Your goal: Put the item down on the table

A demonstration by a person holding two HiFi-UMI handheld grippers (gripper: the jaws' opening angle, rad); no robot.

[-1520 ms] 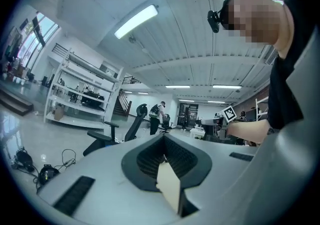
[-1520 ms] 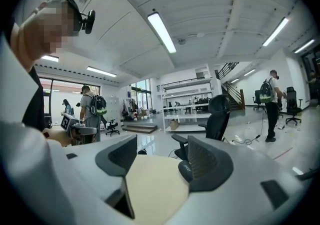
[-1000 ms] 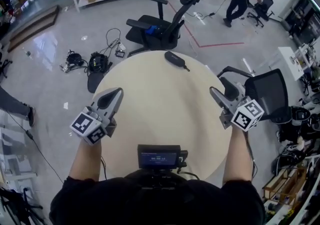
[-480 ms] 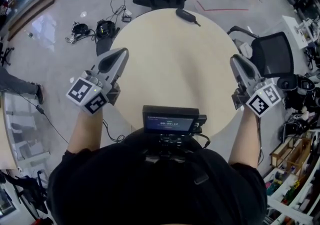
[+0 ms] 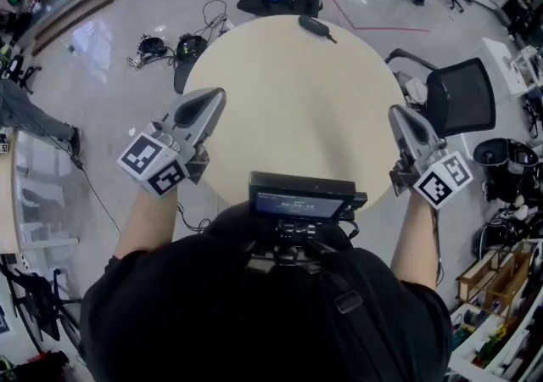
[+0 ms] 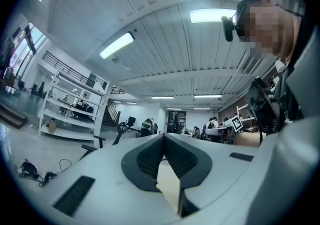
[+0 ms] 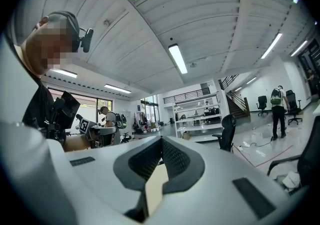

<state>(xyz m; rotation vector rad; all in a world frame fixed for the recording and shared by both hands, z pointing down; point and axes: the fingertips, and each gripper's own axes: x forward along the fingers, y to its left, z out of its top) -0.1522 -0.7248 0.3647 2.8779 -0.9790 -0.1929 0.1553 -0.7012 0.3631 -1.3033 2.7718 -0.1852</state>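
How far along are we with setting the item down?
Done: the black item lies at the table's far edge. In hand: nothing; the left gripper is shut and empty, and the right gripper has just closed its jaws on nothing. Left: seemingly nothing.

Black shirt [image 5: 254,321], grey claws [image 5: 215,98] [image 5: 397,114], black-and-white marker cubes [image 5: 153,166] [image 5: 442,181]
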